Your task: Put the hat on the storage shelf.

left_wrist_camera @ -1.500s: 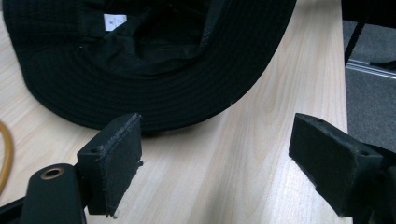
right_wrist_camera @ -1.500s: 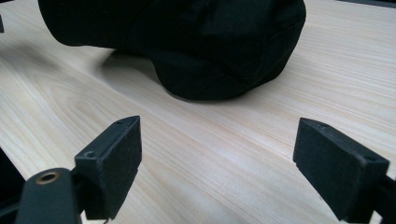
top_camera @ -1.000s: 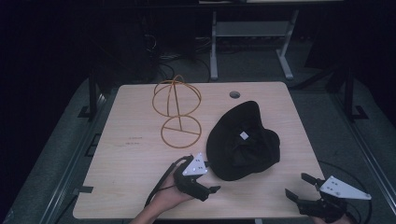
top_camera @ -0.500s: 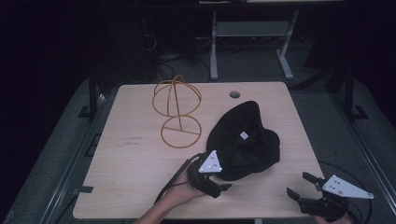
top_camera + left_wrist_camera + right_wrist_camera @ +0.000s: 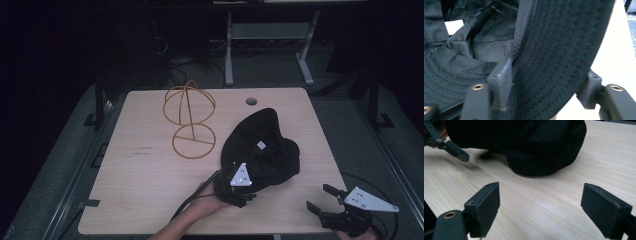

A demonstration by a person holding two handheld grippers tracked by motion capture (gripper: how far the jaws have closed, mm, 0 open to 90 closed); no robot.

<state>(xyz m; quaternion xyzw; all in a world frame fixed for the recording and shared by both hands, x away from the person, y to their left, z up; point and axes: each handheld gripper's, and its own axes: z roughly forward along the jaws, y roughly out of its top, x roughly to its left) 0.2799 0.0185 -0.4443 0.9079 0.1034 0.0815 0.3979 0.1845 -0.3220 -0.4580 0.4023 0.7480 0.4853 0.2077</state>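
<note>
A black hat point(image 5: 265, 145) lies crumpled on the right half of the wooden table point(image 5: 145, 200). My left gripper point(image 5: 247, 192) has reached the hat's near edge. In the left gripper view the stitched hat point(image 5: 549, 50) edge fills the gap in my left gripper point(image 5: 544, 85), whose jaws have just been closing. One pad point(image 5: 499, 85) touches the fabric, and I see no firm pinch. My right gripper point(image 5: 320, 197) rests at the table's front right corner, open and with nothing in it. In the right gripper view the hat point(image 5: 536, 142) lies ahead of my right gripper point(image 5: 541, 202).
A gold wire hat stand point(image 5: 190, 120) stands at the back left of the table. A round cable hole point(image 5: 251, 101) sits near the far edge. A metal frame point(image 5: 265, 35) stands on the floor behind the table. The left gripper's jaw point(image 5: 451, 147) shows far off in the right gripper view.
My left gripper has moved right and forward, from just short of the hat onto its near edge. The right gripper has stayed where it was.
</note>
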